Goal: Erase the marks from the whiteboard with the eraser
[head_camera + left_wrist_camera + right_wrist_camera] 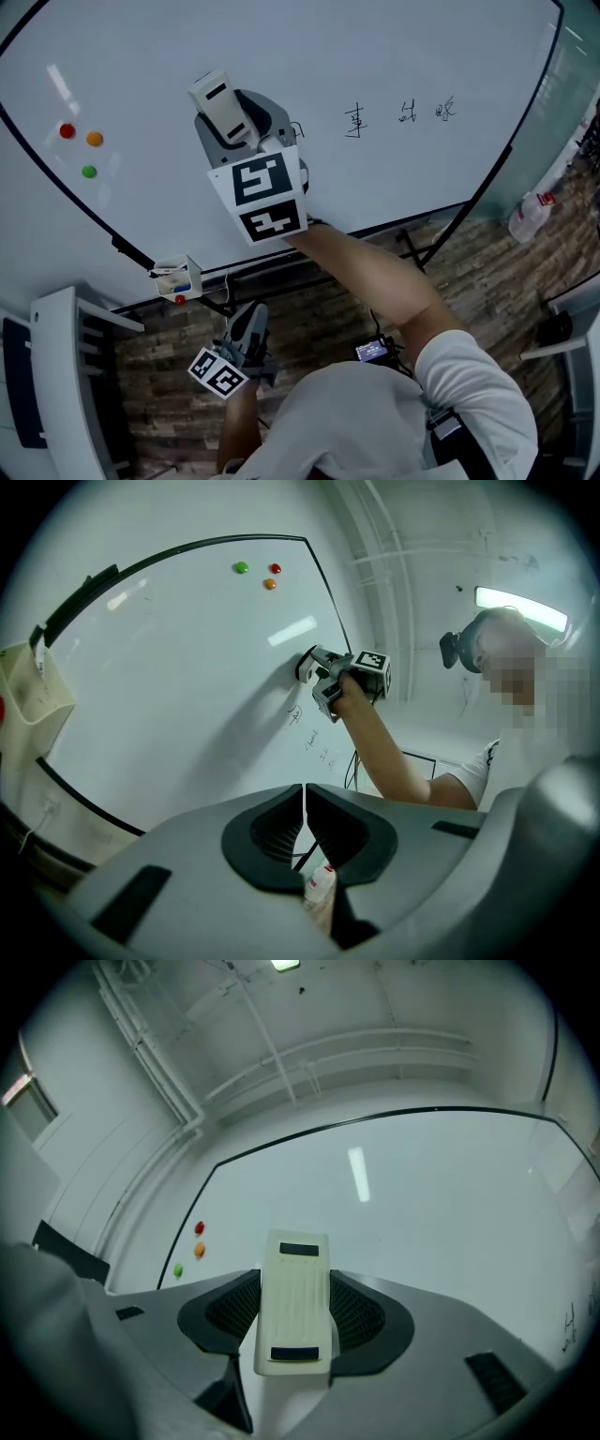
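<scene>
The cream eraser (218, 103) is clamped in my right gripper (230, 117), pressed flat against the whiteboard (375, 56) just left of the writing. Black handwritten marks (356, 120) run on to the right, with more marks (444, 110) further along. In the right gripper view the eraser (295, 1302) sits lengthwise between the jaws of the right gripper (298, 1309), and a few marks (569, 1324) show at the far right edge. My left gripper (254, 312) hangs low below the board, shut and empty. In its own view the left gripper (305, 808) has both pads touching.
Red, orange and green magnets (94, 139) stick to the board's left part. A small white holder (178, 277) hangs at the board's lower edge. A plastic bottle (530, 216) stands on the floor at right. A white rack (66, 375) is at lower left.
</scene>
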`<state>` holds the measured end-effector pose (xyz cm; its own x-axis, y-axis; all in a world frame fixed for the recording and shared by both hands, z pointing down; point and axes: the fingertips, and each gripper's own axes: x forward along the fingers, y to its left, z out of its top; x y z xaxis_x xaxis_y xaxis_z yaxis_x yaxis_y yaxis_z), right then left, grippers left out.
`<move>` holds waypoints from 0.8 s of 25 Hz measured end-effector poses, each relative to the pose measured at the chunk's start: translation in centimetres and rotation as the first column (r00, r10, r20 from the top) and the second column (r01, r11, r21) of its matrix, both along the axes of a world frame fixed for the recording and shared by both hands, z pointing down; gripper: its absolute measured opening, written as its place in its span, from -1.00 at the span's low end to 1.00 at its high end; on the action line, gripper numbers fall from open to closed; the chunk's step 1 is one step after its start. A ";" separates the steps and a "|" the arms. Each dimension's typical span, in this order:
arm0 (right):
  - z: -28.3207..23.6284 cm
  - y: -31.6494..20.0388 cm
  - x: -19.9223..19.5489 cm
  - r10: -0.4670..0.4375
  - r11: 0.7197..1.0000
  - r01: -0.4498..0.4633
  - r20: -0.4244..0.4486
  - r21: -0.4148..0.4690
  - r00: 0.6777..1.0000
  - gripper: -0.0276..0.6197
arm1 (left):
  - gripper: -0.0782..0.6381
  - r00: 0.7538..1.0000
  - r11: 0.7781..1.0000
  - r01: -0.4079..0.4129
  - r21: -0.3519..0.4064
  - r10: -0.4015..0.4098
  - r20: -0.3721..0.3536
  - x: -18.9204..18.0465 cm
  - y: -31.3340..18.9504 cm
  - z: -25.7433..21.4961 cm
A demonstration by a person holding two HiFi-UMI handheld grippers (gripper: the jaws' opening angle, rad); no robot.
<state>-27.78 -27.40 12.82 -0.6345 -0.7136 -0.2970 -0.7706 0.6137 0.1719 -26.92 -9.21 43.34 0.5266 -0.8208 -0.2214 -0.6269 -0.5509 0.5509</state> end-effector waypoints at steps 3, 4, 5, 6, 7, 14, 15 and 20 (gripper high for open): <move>1.6 1.7 -0.6 -0.034 0.999 0.034 -0.035 0.015 0.999 -0.16 | -0.76 1.000 1.000 0.014 -0.016 -0.014 0.007 -0.2 0.5 0.3; 2.3 2.1 -0.8 -0.038 0.999 0.039 -0.054 0.017 0.998 -0.16 | -0.76 1.000 1.000 0.019 -0.023 -0.019 0.008 -0.3 0.7 0.5; 3.1 2.4 -0.9 -0.036 0.999 0.038 -0.077 0.021 0.996 -0.16 | -0.76 1.000 0.999 0.023 -0.030 -0.023 0.008 -0.3 0.8 0.7; 4.0 2.6 -0.9 -0.028 0.999 0.031 -0.102 0.026 0.994 -0.16 | -0.76 1.000 0.999 0.026 -0.036 -0.025 0.009 -0.3 1.0 0.9; 4.8 2.7 -1.0 -0.018 0.999 0.021 -0.127 0.028 0.992 -0.16 | -0.76 1.000 0.999 0.027 -0.041 -0.027 0.010 -0.2 1.2 1.1; 9.7 0.9 -1.8 0.009 0.998 -0.020 -0.193 -0.053 0.981 -0.16 | -0.76 0.998 0.996 0.057 -0.071 -0.056 0.017 -0.5 2.7 1.9; 10.2 0.6 -2.0 0.012 0.998 -0.025 -0.197 -0.063 0.980 -0.16 | -0.76 0.998 0.995 0.064 -0.073 -0.063 0.018 -0.7 2.9 1.9; 12.1 -0.6 -2.7 0.044 0.994 -0.064 -0.223 -0.087 0.974 -0.16 | -0.76 0.996 0.992 0.092 -0.083 -0.091 0.022 -1.4 3.4 2.2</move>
